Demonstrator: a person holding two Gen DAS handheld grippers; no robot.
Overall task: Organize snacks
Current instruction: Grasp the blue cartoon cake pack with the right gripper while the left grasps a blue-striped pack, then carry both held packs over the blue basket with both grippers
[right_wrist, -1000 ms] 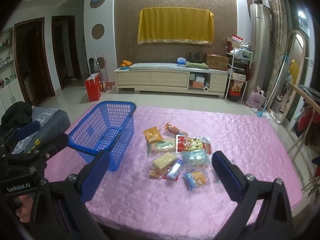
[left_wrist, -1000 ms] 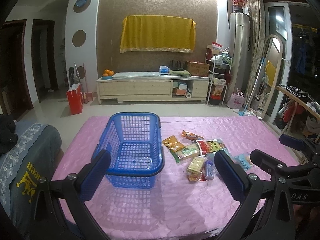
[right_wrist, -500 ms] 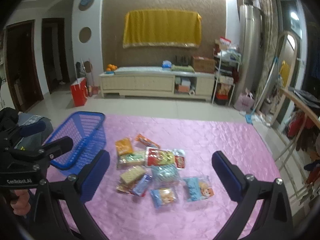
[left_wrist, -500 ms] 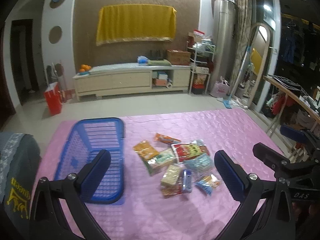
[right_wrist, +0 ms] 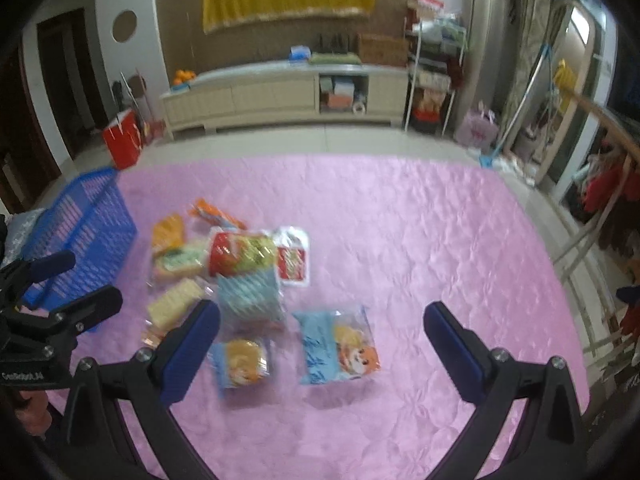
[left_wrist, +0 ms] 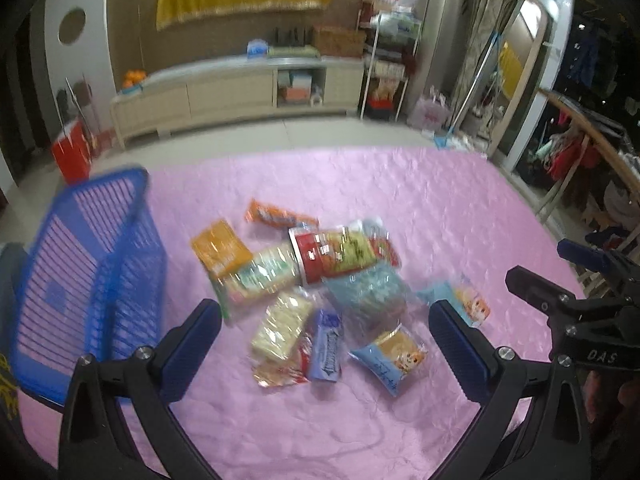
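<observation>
Risk of a pinch catching two packets at once: crinkly, glossy film wrappers lying overlapped in one heap, slippery against each other and against the quilted pink satin-like cover of the desk [right_wrist: 400, 216], itself wrinkled and likely to bunch under a low pass. Left gripper [left_wrist: 325, 332] spread wide, nothing held, hovering over the near edge of the heap; between its fingers [left_wrist: 192, 340] a pale yellow flat cracker packet [left_wrist: 282, 326], a slim blue-and-white bar wrapper [left_wrist: 328, 344] and a small blue pillow pack with an orange picture [left_wrist: 390, 354], all touching or overlapping, so a clean single grasp looks doubtful. Right gripper [right_wrist: 322, 340] also wide open and empty; between its fingers [right_wrist: 452, 344] a larger flat light-blue bag with a cartoon print [right_wrist: 338, 348], lying flat and thin, hard to get a fingertip under without snagging cloth. Blue plastic lattice basket [left_wrist: 92, 280], rigid and open-topped, just outside the left finger of the left gripper, apart from the heap; light enough, probably, to slide if nudged. Much motion blur, so finer print unreadable.
</observation>
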